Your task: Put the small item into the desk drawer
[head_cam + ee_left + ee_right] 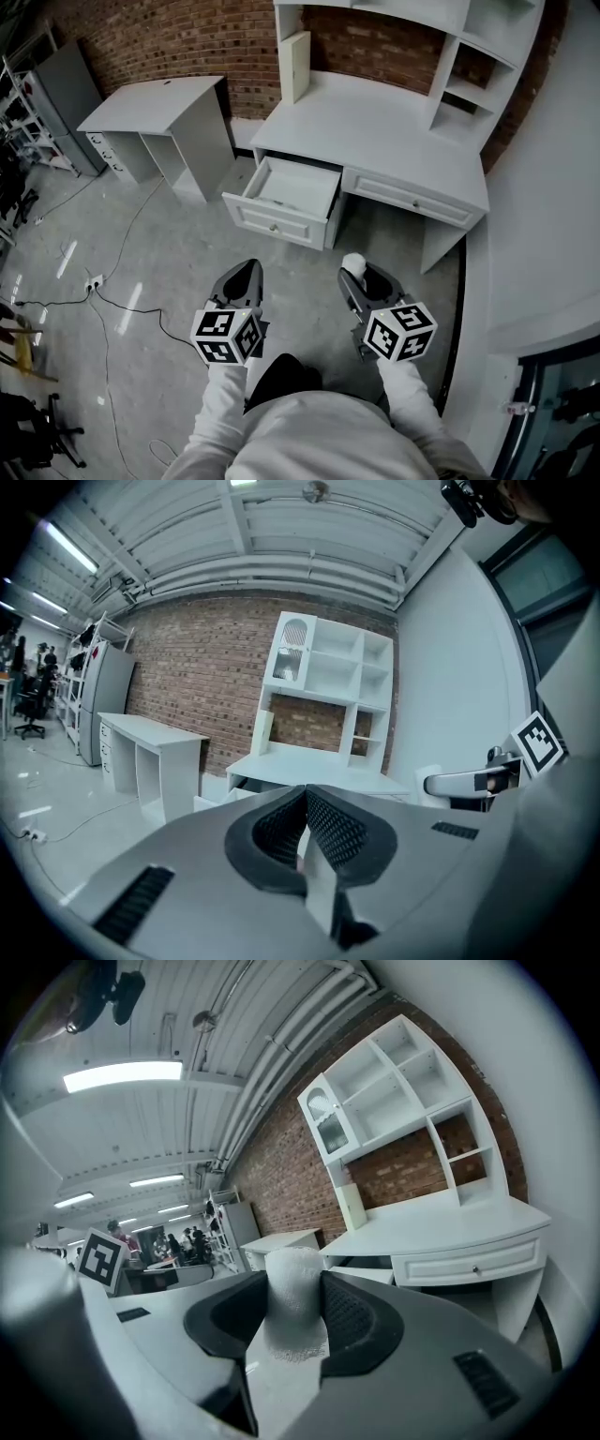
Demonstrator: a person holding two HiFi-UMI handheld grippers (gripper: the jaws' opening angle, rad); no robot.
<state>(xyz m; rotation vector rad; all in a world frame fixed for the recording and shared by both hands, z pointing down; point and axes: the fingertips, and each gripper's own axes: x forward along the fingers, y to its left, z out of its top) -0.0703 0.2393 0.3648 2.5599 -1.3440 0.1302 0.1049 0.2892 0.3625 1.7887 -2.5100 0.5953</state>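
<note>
The right tongs (354,274) have the small white cylinder (292,1302) pinched between their ribbed pads (349,1314), jaws set wide around its grainy, foam-like body, its rounded top poking out past the tips. The left tongs (246,277) hang alongside, jaws pressed together with nothing in them. Ahead and below stands the white desk (439,246). Its left drawer (274,223) is pulled open and shows a bare bottom, while the right drawer (412,199) sits closed under the worktop (375,131). The cylinder is well short of the opening, so this looks like the carry. To do it well, the person should hold the squeeze steady, since the material looks soft and could slip. The tongs should come over the middle of the open drawer and dip below its front rim before letting go. The left tongs should stay clear of that path.
</note>
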